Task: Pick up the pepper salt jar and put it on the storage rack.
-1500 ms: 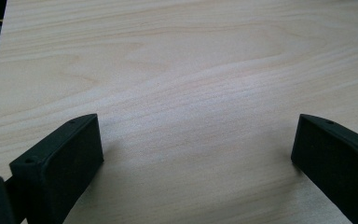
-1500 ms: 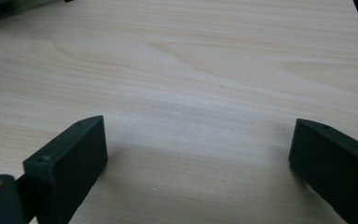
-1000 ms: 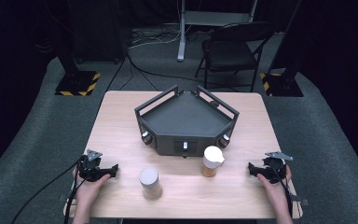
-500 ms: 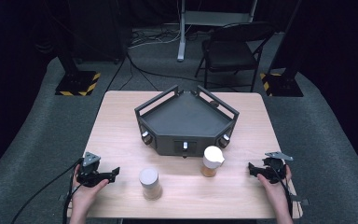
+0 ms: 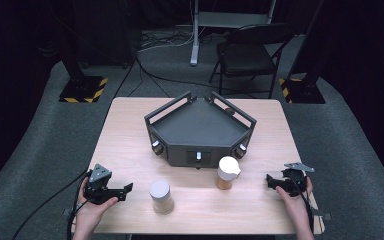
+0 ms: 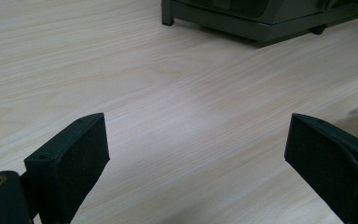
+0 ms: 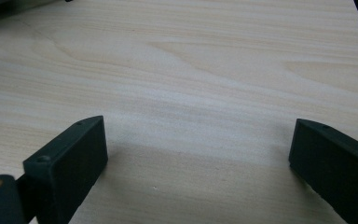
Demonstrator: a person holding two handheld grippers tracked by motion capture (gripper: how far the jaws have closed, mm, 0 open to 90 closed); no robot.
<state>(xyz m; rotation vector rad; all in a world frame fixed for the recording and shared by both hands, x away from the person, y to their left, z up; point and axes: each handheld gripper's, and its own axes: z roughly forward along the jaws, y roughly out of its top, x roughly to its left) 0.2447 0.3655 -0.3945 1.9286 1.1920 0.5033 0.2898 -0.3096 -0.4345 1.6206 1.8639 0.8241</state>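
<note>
Two jars stand on the wooden table (image 5: pixel 130 150) near its front edge: one with a flat pale lid (image 5: pixel 160 196) at centre left, one with a white spouted lid (image 5: pixel 228 172) at centre right. My left gripper (image 5: pixel 126 191) is held just above the table left of the flat-lidded jar, pointing toward it, with a gap between them. Its jaws stand wide apart over bare wood (image 6: pixel 198 140). My right gripper (image 5: pixel 270 180) rests low at the front right, pointing at the spouted jar from a distance, jaws wide with only wood between them (image 7: pixel 198 140).
A dark five-sided tray (image 5: pixel 200 150) with raised rails and knobs on its front sits in the middle of the table, just behind the jars; its base (image 6: pixel 261 23) shows in the left gripper view. Beyond the table stand a folding chair (image 5: pixel 250 55) and stand bases.
My left gripper has drifted a little toward the table's near edge and lifted slightly. The right gripper and both jars have kept still.
</note>
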